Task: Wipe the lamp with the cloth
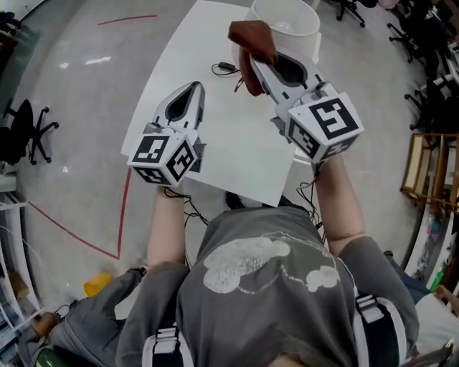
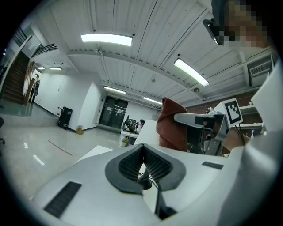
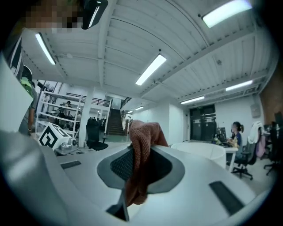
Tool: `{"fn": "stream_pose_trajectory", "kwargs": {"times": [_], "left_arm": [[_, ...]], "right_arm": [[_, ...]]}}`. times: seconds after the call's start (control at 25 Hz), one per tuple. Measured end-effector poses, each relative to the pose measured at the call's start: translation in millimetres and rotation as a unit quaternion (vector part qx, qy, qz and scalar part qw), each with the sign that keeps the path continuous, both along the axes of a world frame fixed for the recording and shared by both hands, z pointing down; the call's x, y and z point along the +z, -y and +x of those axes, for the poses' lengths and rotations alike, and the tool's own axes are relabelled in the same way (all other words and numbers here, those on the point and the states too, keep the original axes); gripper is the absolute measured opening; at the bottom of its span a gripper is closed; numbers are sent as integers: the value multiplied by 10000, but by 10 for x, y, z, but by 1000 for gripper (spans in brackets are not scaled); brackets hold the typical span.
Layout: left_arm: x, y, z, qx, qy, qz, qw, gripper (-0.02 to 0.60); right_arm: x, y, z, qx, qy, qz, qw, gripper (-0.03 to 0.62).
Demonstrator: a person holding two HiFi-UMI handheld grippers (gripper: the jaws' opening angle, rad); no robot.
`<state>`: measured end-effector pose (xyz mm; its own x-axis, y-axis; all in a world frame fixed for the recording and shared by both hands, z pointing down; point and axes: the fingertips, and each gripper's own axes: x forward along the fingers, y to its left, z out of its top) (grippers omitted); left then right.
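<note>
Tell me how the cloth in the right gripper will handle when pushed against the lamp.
Probably floppy: the cloth droops in folds from the right gripper, which is shut on it. Likely light, since one pinch carries it. Its loose end may bunch up against the lamp.

cloth (image 1: pixel 251 41) in right tongs (image 1: pixel 252 63): rust-brown | lamp (image 1: pixel 287 18) just beyond them: white | worktop (image 1: pixel 215 122) beneath: white | left tongs (image 1: pixel 194 89): pale grey, black-and-white square markers

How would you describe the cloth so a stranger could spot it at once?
Find the white table in the head view, then the white lamp shade at its far end. Just before it, the right gripper is shut on the cloth: the only rust-brown, crumpled thing among white and grey.
</note>
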<state>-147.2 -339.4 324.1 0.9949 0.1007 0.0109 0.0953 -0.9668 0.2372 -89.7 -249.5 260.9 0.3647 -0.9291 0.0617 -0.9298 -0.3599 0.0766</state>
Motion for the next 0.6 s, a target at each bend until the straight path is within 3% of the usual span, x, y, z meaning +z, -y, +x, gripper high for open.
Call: {"fn": "stream_pose_trajectory", "kwargs": {"times": [0.24,0.6], "left_arm": [[-108,100,132,169,-53,-44,9998,8],[105,209,72,107,130,-261,9995,8]], "right_arm": [[-48,135,438,613,-157,-233,9977,58],[751,526,573,849,564,-904,9907,58]]}}
